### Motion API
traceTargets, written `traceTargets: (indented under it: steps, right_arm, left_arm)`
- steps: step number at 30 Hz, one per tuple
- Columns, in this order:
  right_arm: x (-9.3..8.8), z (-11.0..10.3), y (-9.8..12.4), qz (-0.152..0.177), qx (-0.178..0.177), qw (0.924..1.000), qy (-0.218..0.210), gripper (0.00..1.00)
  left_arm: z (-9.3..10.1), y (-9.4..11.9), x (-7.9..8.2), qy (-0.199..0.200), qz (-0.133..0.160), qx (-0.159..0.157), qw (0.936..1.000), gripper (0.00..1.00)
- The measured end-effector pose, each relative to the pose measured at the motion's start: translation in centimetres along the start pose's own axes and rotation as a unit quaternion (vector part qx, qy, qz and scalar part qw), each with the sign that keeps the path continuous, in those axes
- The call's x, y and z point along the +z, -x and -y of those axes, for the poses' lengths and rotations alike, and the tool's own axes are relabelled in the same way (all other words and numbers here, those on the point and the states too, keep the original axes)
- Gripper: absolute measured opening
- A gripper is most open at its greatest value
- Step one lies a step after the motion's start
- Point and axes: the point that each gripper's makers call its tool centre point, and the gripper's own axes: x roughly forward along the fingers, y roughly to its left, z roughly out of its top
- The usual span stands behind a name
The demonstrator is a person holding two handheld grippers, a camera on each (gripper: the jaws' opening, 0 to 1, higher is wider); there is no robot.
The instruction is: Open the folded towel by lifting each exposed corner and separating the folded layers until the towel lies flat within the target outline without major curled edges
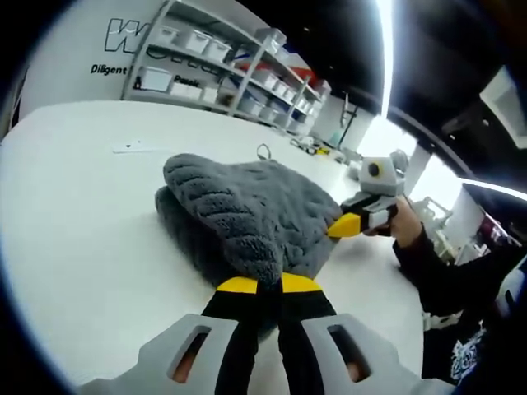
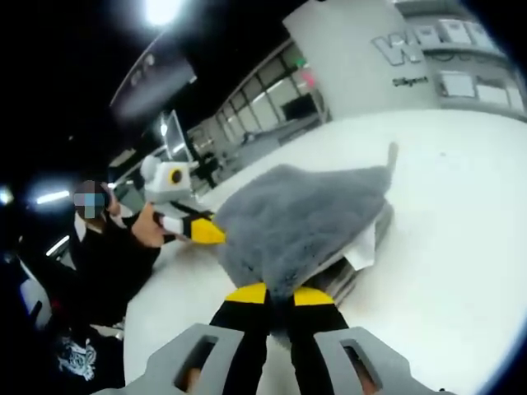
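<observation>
Both grippers pinch the grey towel (image 1: 247, 214) at centre frame on a white table (image 1: 74, 214): left gripper (image 1: 259, 285), right gripper (image 2: 278, 295). Upper-left wall lettering (image 1: 109, 69) reads "Diligent"; the rest is cut off.

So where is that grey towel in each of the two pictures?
Left gripper view: the grey towel lies mid-picture on the white table, one corner pinched in the left claw.
Right gripper view: centre, corner in the right claw.
Shared landmark: the shelving rack.
</observation>
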Motion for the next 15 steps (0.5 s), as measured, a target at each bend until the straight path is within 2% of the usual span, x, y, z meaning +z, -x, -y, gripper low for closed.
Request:
traceTargets:
  steps: [15]
  right_arm:
    - [-0.34, -0.40, 0.05, -0.001, 0.000, 1.0000, 0.005, 0.03]
  left_arm:
    - [0.05, 0.34, -0.24, -0.002, -0.006, -0.007, 1.0000, 0.03]
